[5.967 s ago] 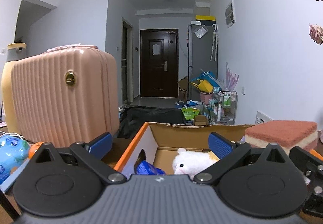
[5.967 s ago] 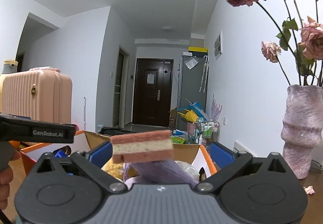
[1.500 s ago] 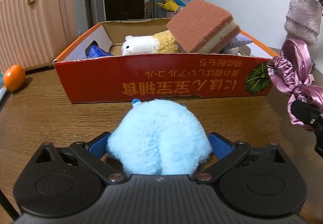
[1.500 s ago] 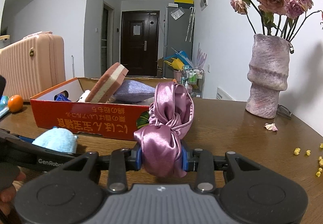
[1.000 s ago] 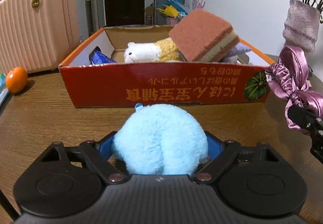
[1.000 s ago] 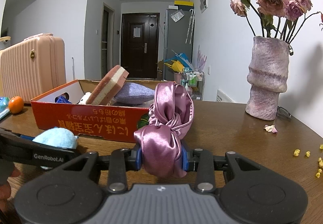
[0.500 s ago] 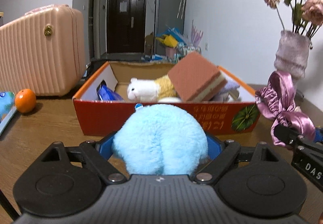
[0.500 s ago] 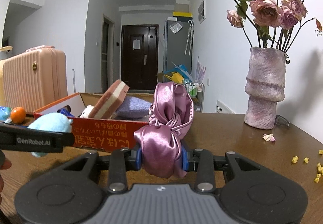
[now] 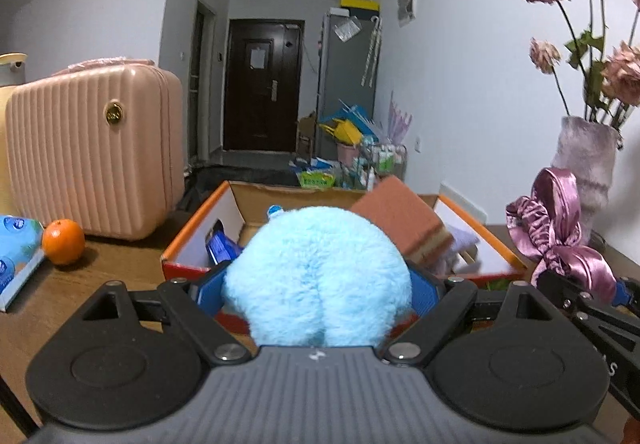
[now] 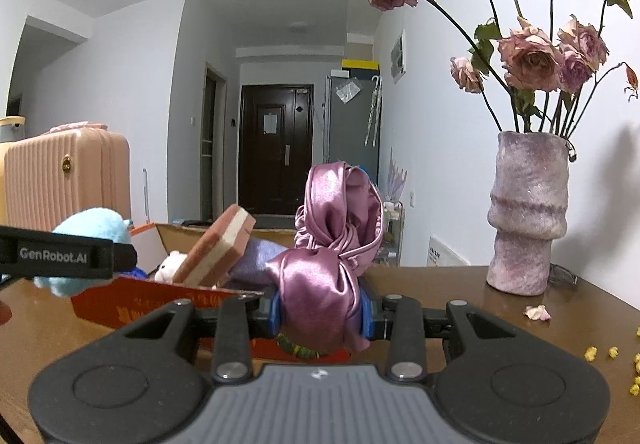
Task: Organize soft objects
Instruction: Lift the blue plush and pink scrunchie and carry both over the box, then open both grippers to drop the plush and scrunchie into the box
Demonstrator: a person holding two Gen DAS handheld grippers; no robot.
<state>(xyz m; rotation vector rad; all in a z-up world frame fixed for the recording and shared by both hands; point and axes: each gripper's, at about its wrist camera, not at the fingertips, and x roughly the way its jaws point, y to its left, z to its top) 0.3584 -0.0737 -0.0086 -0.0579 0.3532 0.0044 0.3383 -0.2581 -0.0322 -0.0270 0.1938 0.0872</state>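
Observation:
My left gripper [image 9: 318, 290] is shut on a fluffy light-blue plush ball [image 9: 318, 276] and holds it above the near wall of the red cardboard box [image 9: 188, 244]. My right gripper [image 10: 320, 314] is shut on a pink satin scrunchie [image 10: 332, 248], held above the table at the box's right end. The scrunchie also shows in the left wrist view [image 9: 556, 228]. In the box lie a brown-and-cream sponge [image 10: 216, 244], a white plush toy [image 10: 168, 264], a purple pillow [image 10: 256, 256] and a blue packet [image 9: 218, 244].
A pink suitcase [image 9: 92, 148] stands at the back left, with an orange [image 9: 63, 241] and a blue packet [image 9: 16, 248] on the wooden table [image 9: 80, 284]. A purple vase [image 10: 528, 212] of dried roses stands at the right, with petals and crumbs [image 10: 538, 312] around.
Both grippers have risen and moved toward the box with their objects still held. The blue plush ball now covers the box's near wall, and the scrunchie is higher.

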